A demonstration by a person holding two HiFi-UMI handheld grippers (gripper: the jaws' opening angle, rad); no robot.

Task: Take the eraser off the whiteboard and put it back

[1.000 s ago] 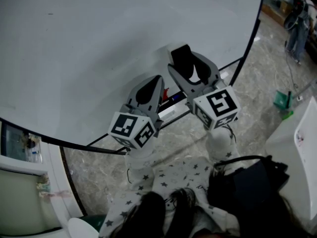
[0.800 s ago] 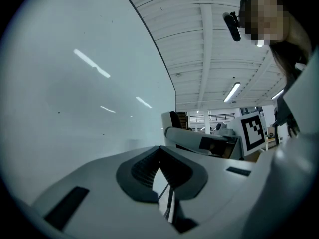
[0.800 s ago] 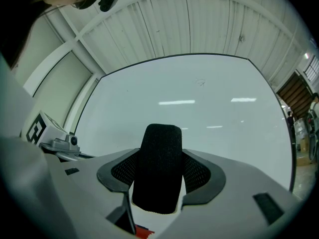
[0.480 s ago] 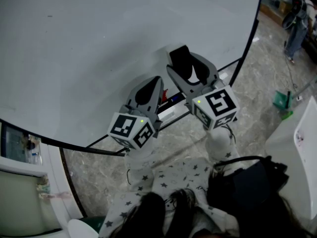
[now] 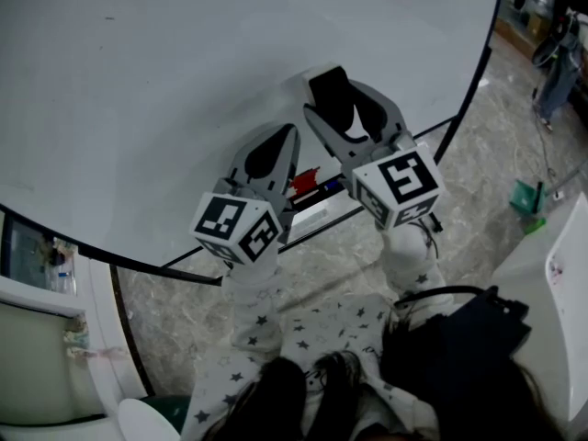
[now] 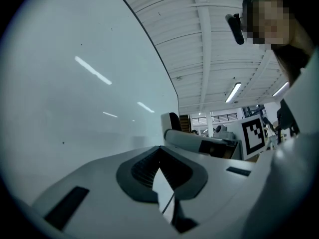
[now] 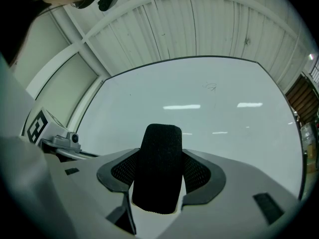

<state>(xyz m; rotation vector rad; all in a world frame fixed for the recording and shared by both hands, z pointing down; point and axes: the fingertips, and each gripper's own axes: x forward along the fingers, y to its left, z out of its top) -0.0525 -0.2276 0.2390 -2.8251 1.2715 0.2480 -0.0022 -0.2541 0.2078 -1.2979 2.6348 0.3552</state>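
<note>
A black felt eraser point(image 5: 331, 99) stands upright between the jaws of my right gripper point(image 5: 347, 110), which is shut on it. In the right gripper view the eraser point(image 7: 158, 153) fills the gap of the right gripper point(image 7: 162, 171), with the whiteboard point(image 7: 199, 113) straight behind it. Whether the eraser touches the whiteboard point(image 5: 175, 81) I cannot tell. My left gripper point(image 5: 286, 134) hangs just left of it, shut with nothing in it; its tips meet in the left gripper view point(image 6: 160, 149).
Under the board runs a marker tray point(image 5: 317, 214) holding a red marker point(image 5: 303, 180) and a blue marker point(image 5: 327, 188). The marble floor point(image 5: 478, 154) lies to the right, with a green object point(image 5: 525, 197) and a white counter point(image 5: 551, 283).
Both grippers have risen a little along the board. The eraser stays gripped in the right one, and the left stays shut.
</note>
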